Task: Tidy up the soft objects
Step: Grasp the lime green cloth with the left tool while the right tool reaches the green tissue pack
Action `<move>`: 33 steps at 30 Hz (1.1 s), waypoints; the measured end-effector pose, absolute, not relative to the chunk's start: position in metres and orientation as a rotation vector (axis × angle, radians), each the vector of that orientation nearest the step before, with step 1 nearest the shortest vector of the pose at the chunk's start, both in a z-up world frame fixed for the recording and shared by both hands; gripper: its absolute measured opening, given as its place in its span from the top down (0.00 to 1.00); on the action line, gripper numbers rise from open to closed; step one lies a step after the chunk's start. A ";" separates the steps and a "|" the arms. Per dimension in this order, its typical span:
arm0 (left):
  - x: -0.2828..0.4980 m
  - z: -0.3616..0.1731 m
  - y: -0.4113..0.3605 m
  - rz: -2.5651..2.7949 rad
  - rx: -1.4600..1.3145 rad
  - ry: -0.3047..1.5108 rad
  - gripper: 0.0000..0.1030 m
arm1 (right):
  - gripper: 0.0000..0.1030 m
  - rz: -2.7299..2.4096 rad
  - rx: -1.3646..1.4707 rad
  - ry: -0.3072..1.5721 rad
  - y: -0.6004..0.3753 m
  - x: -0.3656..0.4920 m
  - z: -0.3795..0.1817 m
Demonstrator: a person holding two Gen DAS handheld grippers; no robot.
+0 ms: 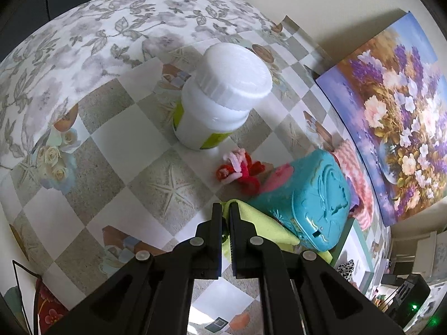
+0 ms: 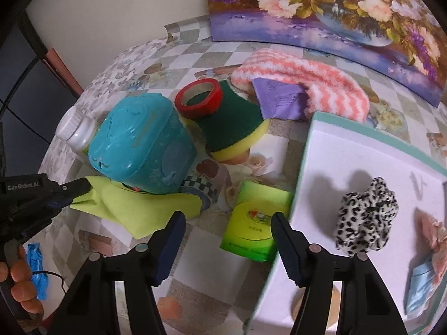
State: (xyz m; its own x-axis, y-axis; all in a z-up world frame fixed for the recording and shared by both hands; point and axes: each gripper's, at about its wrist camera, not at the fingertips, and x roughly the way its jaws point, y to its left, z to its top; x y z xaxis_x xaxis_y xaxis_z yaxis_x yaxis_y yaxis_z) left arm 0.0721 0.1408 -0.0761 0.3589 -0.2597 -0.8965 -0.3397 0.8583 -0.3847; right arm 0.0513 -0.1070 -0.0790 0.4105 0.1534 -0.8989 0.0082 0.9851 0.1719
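My left gripper (image 1: 226,209) is shut on a corner of the lime-green cloth (image 1: 265,223), which lies partly under the teal plastic box (image 1: 310,201). In the right wrist view the same left gripper (image 2: 81,188) pinches the cloth (image 2: 134,209) at its left corner. My right gripper (image 2: 227,220) is open and empty above the table, between the cloth and a white tray (image 2: 363,150). The tray holds a leopard-print scrunchie (image 2: 366,215), a pink soft item (image 2: 433,237) and a light-blue one (image 2: 421,287). A pink-and-white striped fuzzy sock (image 2: 313,83) lies at the back.
A white jar with a green label (image 1: 220,97) stands behind the red and pink pipe-cleaner bits (image 1: 240,170). A red tape roll (image 2: 199,97) sits on a green-and-yellow sponge (image 2: 232,128). A green box (image 2: 255,220), purple paper (image 2: 279,97) and a flower painting (image 2: 335,8) are nearby.
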 end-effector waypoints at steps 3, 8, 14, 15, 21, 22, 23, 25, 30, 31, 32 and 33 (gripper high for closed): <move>0.072 -0.076 0.142 0.057 -0.577 1.224 0.96 | 0.35 0.078 0.131 1.155 -0.102 0.054 -0.082; 0.074 -0.080 0.144 0.064 -0.582 1.235 0.96 | 0.36 0.048 0.131 1.175 -0.103 0.056 -0.088; 0.076 -0.083 0.148 0.074 -0.592 1.242 0.96 | 0.36 0.103 0.138 1.187 -0.091 0.055 -0.089; 0.076 -0.083 0.149 0.076 -0.593 1.243 0.96 | 0.36 0.124 0.144 1.189 -0.088 0.054 -0.089; 0.073 -0.085 0.154 0.093 -0.600 1.247 0.96 | 0.42 0.150 0.147 1.186 -0.081 0.053 -0.086; 0.072 -0.085 0.154 0.093 -0.600 1.246 0.96 | 0.42 0.135 0.141 1.180 -0.082 0.054 -0.085; 0.072 -0.085 0.154 0.093 -0.600 1.246 0.96 | 0.42 0.115 0.129 1.173 -0.084 0.054 -0.084; 0.072 -0.084 0.154 0.094 -0.596 1.243 0.96 | 0.42 0.089 0.109 1.167 -0.088 0.056 -0.084; 0.071 -0.083 0.154 0.095 -0.593 1.244 0.96 | 0.40 0.092 0.045 1.125 -0.092 0.068 -0.078; 0.071 -0.084 0.154 0.095 -0.595 1.245 0.96 | 0.39 0.106 0.030 1.122 -0.091 0.072 -0.077; 0.072 -0.084 0.154 0.096 -0.595 1.245 0.96 | 0.35 0.123 0.010 1.122 -0.090 0.074 -0.077; 0.072 -0.084 0.155 0.097 -0.595 1.246 0.96 | 0.33 0.141 -0.022 1.124 -0.088 0.077 -0.078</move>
